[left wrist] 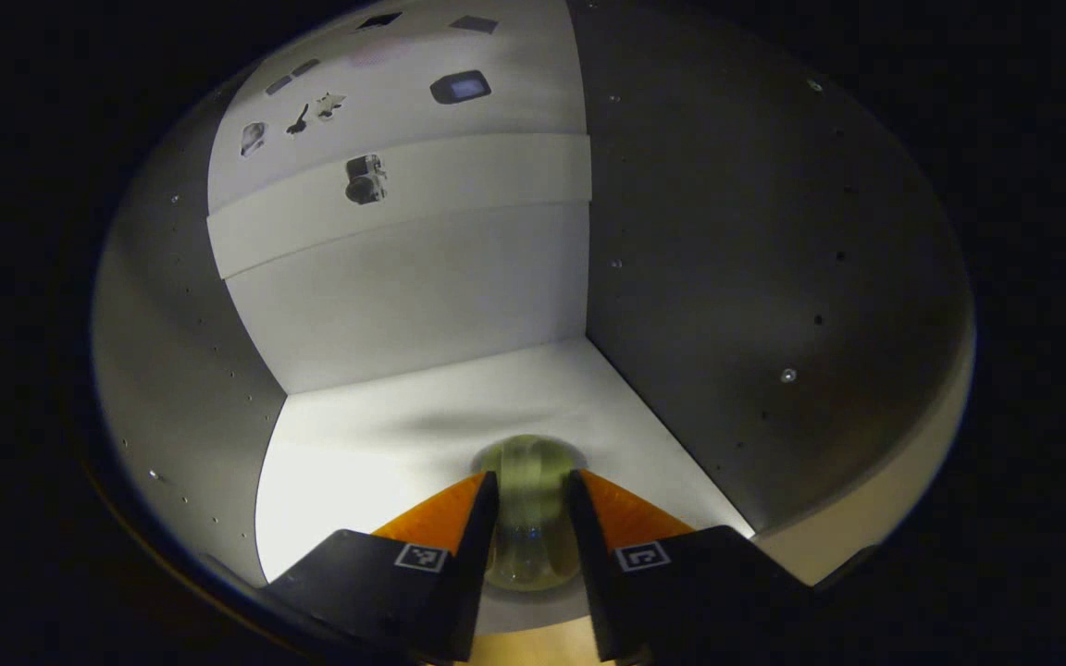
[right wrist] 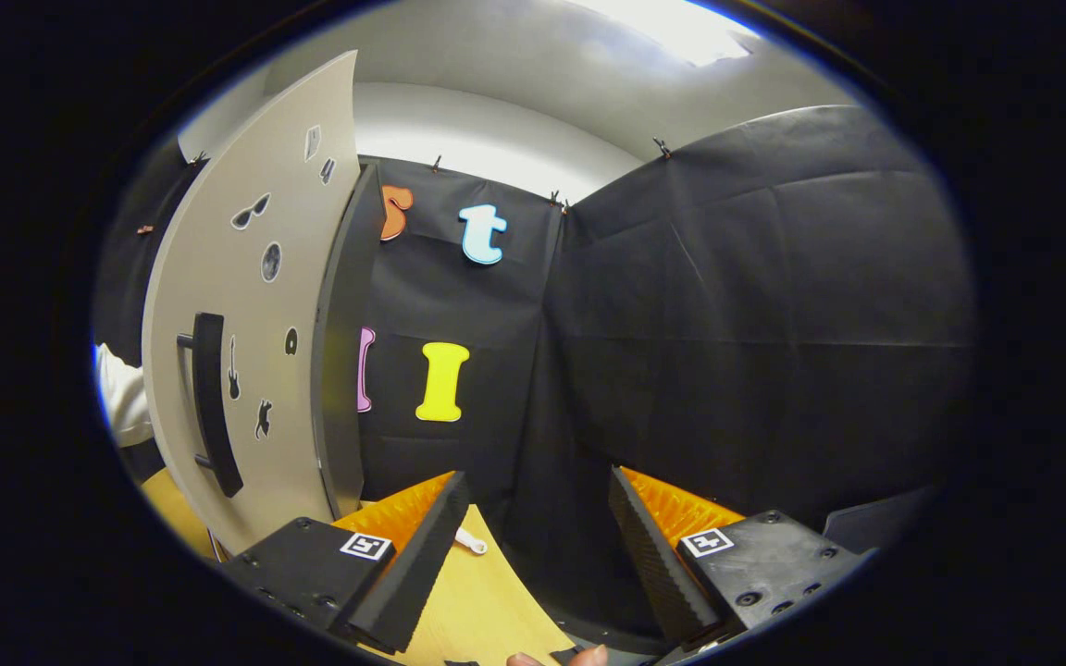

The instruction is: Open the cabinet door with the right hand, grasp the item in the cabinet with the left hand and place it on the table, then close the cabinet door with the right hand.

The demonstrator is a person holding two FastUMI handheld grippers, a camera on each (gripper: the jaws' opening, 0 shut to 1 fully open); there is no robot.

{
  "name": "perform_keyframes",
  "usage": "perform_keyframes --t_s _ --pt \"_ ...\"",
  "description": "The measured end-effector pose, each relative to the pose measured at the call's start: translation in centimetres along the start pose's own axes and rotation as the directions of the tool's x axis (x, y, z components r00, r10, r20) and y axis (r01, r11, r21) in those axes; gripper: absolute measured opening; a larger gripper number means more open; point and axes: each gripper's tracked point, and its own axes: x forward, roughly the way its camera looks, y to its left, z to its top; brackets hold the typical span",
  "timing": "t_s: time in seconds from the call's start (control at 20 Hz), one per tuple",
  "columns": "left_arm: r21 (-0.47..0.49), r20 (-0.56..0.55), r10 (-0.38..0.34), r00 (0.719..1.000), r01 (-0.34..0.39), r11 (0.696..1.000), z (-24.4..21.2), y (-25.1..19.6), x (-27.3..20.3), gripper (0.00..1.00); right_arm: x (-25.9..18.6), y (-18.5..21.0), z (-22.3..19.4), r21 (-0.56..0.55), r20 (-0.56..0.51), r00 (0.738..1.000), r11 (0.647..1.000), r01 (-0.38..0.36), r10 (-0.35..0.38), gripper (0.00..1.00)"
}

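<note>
Our left gripper [left wrist: 533,499] is inside the cabinet [left wrist: 774,277], fingers narrowed around the greenish jar [left wrist: 531,481] standing upright on the cabinet floor; firm contact on both sides we can't confirm. Right gripper [right wrist: 538,518] hangs wide open, empty, near the open door [right wrist: 246,305].

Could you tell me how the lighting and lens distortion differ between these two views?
Left gripper view: the cabinet floor is glaringly bright, its side walls dim, and the translucent item casts a soft shadow behind it. Right gripper view: evenly lit, with ceiling glare; the fisheye bows the cabinet door.
</note>
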Motion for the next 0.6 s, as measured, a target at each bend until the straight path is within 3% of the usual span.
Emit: perform_keyframes --t_s 0.05,0.1,0.2,0.35,0.6 --pt "-0.003 0.004 -0.002 1.0 0.002 1.0 0.1 -0.1 -0.1 0.44 0.1 0.2 0.0 -0.006 -0.003 1.0 1.0 0.0 0.0 0.97" --pt "-0.005 0.02 -0.008 1.0 0.008 1.0 0.4 -0.2 -0.4 0.28 0.0 0.3 -0.1 -0.013 -0.004 1.0 1.0 -0.001 0.001 0.97" --pt "0.007 0.047 -0.011 0.999 0.011 1.0 0.6 -0.3 -1.6 0.22 -0.2 1.2 0.2 -0.021 -0.001 1.0 1.0 -0.01 0.01 0.97" --pt "0.025 0.103 -0.027 0.994 0.024 0.999 1.3 -0.4 -5.1 0.21 -0.5 2.2 1.0 -0.004 0.011 1.0 1.0 -0.019 0.019 0.97" --pt "-0.022 0.169 -0.041 0.985 0.045 0.999 -0.7 1.2 -12.5 0.2 -0.2 4.4 2.2 0.019 0.025 0.999 1.0 -0.022 0.022 0.97"
